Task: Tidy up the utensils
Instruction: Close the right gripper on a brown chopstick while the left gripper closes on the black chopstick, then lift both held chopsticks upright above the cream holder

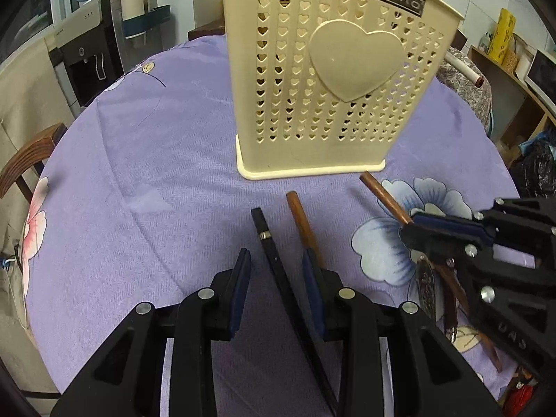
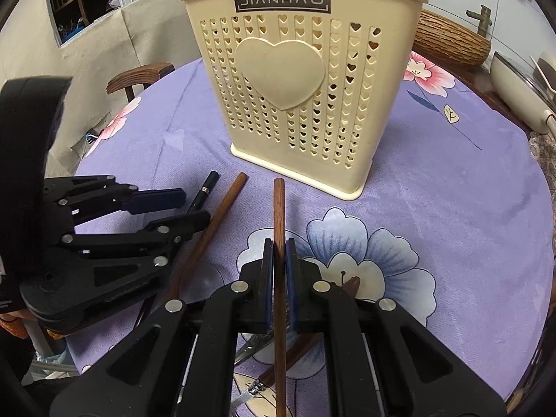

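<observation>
Purple flowered cloth [image 2: 451, 180] covers the round table, and on it stands the cream holder [image 2: 295, 104] with its heart cut-outs, upright, two handles already poking out of its top.

Right gripper [image 2: 279, 271]: I've got the brown chopstick [image 2: 279, 208] clamped between narrow jaws, pads pressed on both sides, its blunt end pointing straight at the holder's base. Good line, though the stick sits low on the cloth, so I judge the next move needs a lift and a tilt before it can clear that tall rim.

Left gripper [image 1: 276, 278]: jaws partly apart, straddling the black chopstick [image 1: 274, 260] (the one with the silver band). It lies between the pads, nearer the right one, with a gap showing on the left, so nothing's gripped yet. A second brown chopstick [image 1: 305, 229] lies just beside it, touching or nearly touching my right pad from outside. That's the risk: I want to centre on the black stick alone, close squarely and keep the neighbour out.

More cutlery lies beneath my right gripper; I can't tell exactly what.
</observation>
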The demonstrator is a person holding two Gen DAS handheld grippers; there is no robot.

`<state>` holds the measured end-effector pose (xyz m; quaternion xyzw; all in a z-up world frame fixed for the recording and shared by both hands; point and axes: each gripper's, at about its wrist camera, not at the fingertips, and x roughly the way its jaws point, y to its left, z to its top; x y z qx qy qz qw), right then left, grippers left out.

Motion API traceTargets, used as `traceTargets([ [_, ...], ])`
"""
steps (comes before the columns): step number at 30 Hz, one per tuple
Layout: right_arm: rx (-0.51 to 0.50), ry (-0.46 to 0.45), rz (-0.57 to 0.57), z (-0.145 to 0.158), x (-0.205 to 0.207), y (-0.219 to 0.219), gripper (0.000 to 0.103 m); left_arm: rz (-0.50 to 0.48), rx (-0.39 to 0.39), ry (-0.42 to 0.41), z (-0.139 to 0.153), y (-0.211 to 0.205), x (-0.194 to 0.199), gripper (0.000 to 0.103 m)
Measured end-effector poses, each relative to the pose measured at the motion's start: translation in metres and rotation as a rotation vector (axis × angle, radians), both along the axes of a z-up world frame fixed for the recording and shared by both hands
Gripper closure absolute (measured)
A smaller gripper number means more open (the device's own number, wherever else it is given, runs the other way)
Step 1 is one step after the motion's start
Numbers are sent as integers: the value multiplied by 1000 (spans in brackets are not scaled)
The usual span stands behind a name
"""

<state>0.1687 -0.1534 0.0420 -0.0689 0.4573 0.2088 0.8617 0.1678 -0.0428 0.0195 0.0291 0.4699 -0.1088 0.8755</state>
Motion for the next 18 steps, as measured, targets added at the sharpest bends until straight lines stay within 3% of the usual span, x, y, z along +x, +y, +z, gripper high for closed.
traceTargets([
  [6, 17, -2, -15, 1, 0, -5, 95, 15, 14, -3, 0, -2, 8, 92],
  [18, 87, -58, -40, 19, -11, -23, 95, 22, -35, -41, 7, 1, 4, 93],
])
